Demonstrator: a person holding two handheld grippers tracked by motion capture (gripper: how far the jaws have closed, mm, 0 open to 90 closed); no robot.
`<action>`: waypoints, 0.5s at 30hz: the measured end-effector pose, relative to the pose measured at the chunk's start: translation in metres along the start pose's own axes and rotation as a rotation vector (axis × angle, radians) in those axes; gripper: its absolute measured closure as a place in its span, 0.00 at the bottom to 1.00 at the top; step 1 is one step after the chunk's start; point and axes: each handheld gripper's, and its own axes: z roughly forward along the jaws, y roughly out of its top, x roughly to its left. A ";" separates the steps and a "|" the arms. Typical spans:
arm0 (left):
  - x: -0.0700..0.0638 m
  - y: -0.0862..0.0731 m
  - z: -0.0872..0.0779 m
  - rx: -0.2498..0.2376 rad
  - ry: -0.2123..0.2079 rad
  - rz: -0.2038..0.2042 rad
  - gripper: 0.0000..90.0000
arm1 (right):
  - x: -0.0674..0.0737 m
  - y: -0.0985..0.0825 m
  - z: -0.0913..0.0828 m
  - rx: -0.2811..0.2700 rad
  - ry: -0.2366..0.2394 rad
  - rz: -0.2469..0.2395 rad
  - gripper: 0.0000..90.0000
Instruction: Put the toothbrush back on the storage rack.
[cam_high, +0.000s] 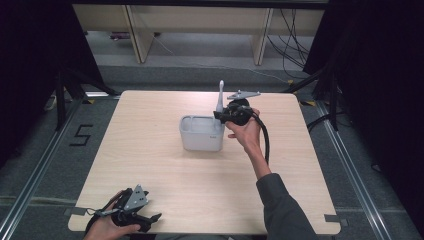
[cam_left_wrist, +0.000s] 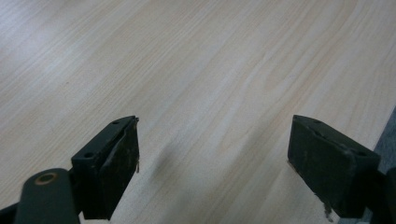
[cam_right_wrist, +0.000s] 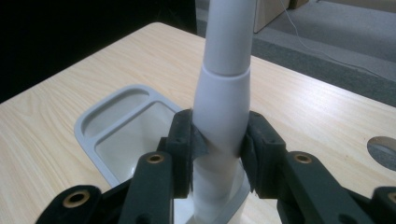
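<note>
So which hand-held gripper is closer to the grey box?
The right hand-held gripper: it's at the grey box's far right corner, clamped on a white handle. The left hand-held gripper sits open near the table's front edge.

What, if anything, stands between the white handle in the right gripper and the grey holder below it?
Nothing visible. The right gripper is shut on the white handle, whose lower end hangs directly over the grey holder; the compartment below looks empty.
</note>
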 end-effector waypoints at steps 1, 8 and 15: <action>0.000 0.000 0.000 0.000 -0.003 0.001 0.18 | 0.001 -0.002 0.001 0.008 -0.001 0.008 0.74; 0.000 0.000 0.000 0.000 -0.003 0.001 0.18 | 0.001 -0.005 0.004 0.029 -0.024 -0.020 0.74; 0.000 0.000 0.000 0.003 -0.002 0.001 0.18 | 0.002 -0.009 0.006 0.045 -0.037 -0.028 0.74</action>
